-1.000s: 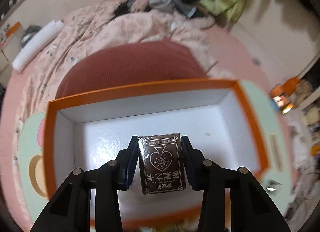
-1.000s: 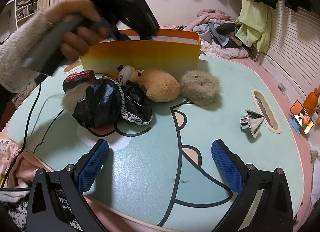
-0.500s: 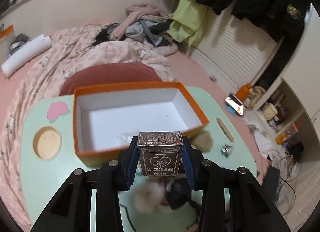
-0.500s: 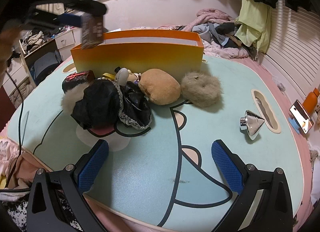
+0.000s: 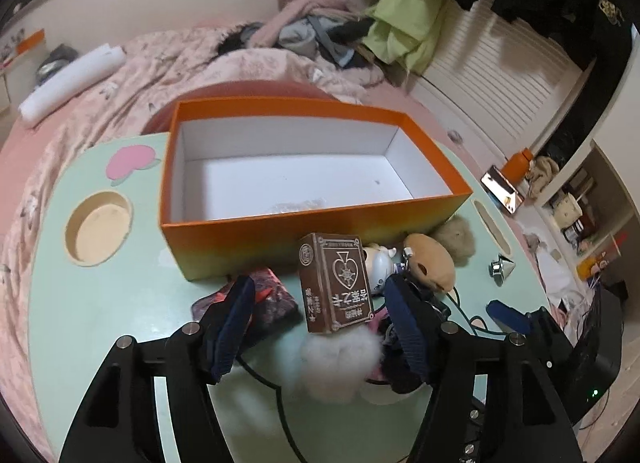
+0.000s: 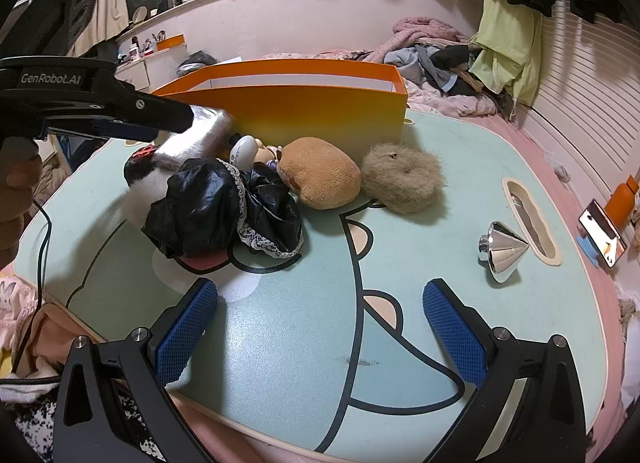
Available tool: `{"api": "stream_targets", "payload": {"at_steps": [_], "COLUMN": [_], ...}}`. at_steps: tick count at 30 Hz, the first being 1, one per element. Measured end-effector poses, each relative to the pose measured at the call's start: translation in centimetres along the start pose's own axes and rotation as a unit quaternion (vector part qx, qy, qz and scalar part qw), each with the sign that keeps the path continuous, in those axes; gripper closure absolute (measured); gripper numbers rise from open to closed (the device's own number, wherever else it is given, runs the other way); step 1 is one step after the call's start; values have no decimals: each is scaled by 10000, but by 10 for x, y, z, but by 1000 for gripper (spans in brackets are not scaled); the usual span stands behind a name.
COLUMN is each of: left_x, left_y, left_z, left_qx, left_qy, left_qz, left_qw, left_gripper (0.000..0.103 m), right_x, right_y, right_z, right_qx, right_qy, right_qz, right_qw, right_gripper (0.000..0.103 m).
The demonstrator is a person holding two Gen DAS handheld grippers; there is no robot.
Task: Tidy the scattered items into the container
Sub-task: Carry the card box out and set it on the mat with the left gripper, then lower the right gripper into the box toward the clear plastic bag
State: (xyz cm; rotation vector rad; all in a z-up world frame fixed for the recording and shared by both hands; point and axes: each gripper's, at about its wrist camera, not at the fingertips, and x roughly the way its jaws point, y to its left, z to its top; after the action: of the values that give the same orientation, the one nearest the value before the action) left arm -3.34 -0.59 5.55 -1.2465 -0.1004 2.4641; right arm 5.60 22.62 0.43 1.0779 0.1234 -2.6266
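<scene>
The left gripper [image 5: 320,315] points steeply down over the heap of small things in front of the orange box [image 5: 280,239], on the near side of it and not over its white inside. In the right wrist view it reaches in from the left edge, and part of the hand [image 6: 18,191] that carries it shows below it there. Its jaws are opening: the blue pads [image 5: 234,327] stand clear on either side of a brown card box [image 5: 336,283], with a gap between each pad and the box — nothing presses on it. The card box sits tilted between them, its lower edge against a white fluffy ball [image 5: 340,359]; whether it rests on the heap or hangs free in the air I cannot tell. In the right wrist view it is only a pale blur.

The right gripper [image 6: 320,327] hangs low over the bare mint-green table [image 6: 280,343], angled down, jaws wide apart and gripping nothing.

The scattered things all lie outside the orange box — a black lace-trimmed cloth [image 6: 224,211], a tan plush [image 6: 320,173], a grey-brown fluffy ring [image 6: 404,177] and, well apart to the right, a silver cone [image 6: 502,253].
</scene>
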Motion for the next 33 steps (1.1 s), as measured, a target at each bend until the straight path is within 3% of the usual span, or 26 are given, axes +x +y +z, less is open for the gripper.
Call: {"api": "stream_targets", "payload": {"at_steps": [4, 7, 12, 20, 23, 26, 33], "left_x": [-17, -28, -36, -25, -18, -14, -15], "left_y": [-4, -10, -16, 5, 2, 4, 7], "left_z": [-13, -31, -67, -102, -107, -108, -107], "left_qx": [81, 272, 533, 150, 304, 315, 332], "left_qy": [-187, -318, -439, -529, -536, -508, -633], "left_qz": [89, 409, 878, 1276, 1536, 1520, 1460], "left_qw": [9998, 9983, 9937, 9903, 9862, 9866, 9867], "left_gripper": [31, 24, 22, 21, 16, 1, 0], "right_x": [0, 0, 0, 1, 1, 1, -1], "right_y": [0, 0, 1, 0, 1, 1, 0], "right_z": [0, 0, 0, -1, -1, -1, -1], "right_qx": [2, 1, 2, 3, -1, 10, -3], "right_qy": [-1, 0, 0, -1, 3, 3, 5], "right_qz": [-2, -3, -6, -7, -11, -3, -18], "right_qw": [10000, 10000, 10000, 10000, 10000, 10000, 10000], "right_gripper": [1, 1, 1, 1, 1, 1, 1]}}
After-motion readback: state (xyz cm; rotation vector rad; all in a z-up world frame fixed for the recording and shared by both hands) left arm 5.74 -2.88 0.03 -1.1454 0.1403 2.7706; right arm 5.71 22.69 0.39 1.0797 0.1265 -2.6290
